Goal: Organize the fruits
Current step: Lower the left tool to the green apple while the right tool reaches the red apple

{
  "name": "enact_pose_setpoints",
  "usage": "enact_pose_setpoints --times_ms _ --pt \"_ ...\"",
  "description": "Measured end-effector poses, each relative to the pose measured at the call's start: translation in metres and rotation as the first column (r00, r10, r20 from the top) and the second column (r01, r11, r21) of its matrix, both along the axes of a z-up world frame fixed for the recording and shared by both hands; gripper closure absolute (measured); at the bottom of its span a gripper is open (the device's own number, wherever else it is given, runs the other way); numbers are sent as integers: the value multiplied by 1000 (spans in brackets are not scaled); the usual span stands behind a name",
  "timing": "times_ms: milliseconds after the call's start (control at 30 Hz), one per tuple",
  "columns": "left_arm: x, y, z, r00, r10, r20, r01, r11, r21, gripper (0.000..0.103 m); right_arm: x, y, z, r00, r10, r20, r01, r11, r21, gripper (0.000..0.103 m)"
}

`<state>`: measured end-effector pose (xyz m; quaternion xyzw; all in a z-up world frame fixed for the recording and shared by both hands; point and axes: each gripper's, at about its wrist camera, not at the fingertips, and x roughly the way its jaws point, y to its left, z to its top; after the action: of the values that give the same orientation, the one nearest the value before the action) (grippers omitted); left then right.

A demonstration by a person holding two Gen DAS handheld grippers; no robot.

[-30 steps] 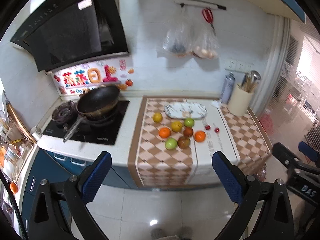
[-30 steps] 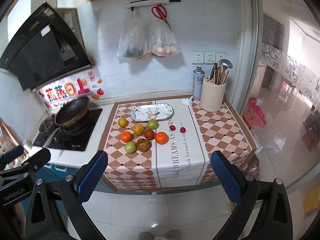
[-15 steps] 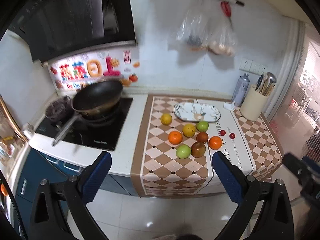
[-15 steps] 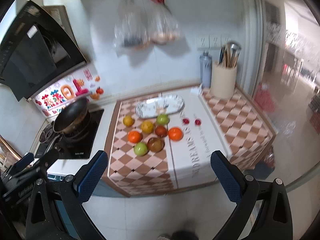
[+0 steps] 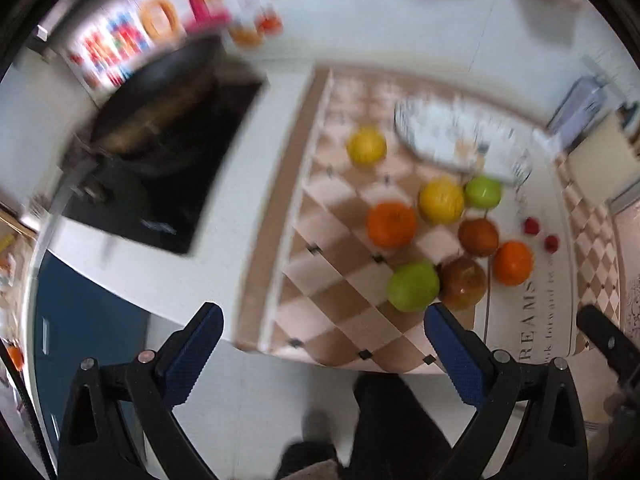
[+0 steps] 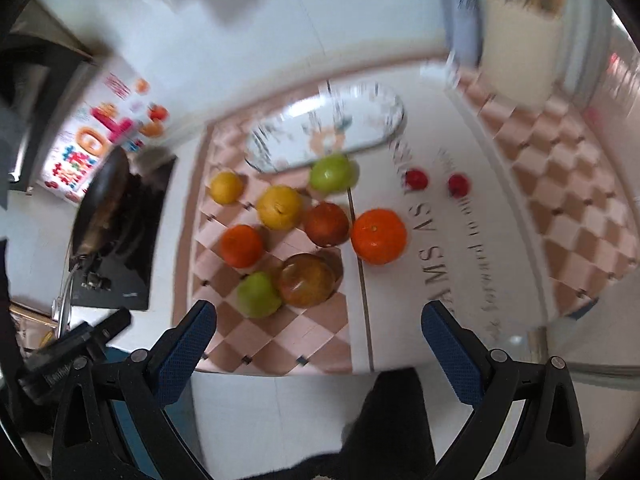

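Note:
Several fruits lie loose on a checked cloth (image 5: 320, 296) on the counter: a green apple (image 5: 412, 286), a brown-red apple (image 5: 462, 282), oranges (image 5: 391, 225), yellow fruits (image 5: 441, 201) and two small red fruits (image 6: 416, 179). A patterned oval plate (image 6: 324, 136) lies empty behind them. My left gripper (image 5: 320, 356) is open and empty above the counter's front edge, near the green apple. My right gripper (image 6: 318, 348) is open and empty, in front of the green apple (image 6: 258, 295) and brown-red apple (image 6: 306, 280).
A black hob (image 5: 160, 176) with a frying pan (image 5: 160, 92) lies to the left of the cloth. A utensil crock (image 6: 520, 40) and a spray can (image 6: 460, 20) stand at the back right. The floor and the person's dark legs (image 5: 392, 420) show below.
Both grippers have moved forward and down toward the counter; the fruits now look much larger and closer. Both stay open. The fruits have not moved.

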<state>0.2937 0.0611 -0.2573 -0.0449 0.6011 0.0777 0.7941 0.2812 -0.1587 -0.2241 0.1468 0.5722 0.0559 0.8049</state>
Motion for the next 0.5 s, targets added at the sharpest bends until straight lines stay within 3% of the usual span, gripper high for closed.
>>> enact_pose_setpoints --times_ms 167,267,333,400,500 --pt "44 -16 -66 975 12 -220 -45 988 -148 0 72 -19 -62 986 51 -159 -42 997 62 0" --pt "59 -17 -100 942 53 -332 -156 943 -294 5 93 -18 -80 974 112 -195 -101 993 66 0" --pt "66 -14 -117 913 95 -396 -252 896 -365 11 104 -17 -89 965 142 -221 -130 989 70 0" --pt "69 -9 -129 893 130 -432 -326 848 -419 17 108 -14 -94 958 153 -243 -137 987 83 0" --pt "73 -9 -137 880 137 -455 -359 818 -449 29 109 -7 -99 950 165 -264 -142 985 102 0"
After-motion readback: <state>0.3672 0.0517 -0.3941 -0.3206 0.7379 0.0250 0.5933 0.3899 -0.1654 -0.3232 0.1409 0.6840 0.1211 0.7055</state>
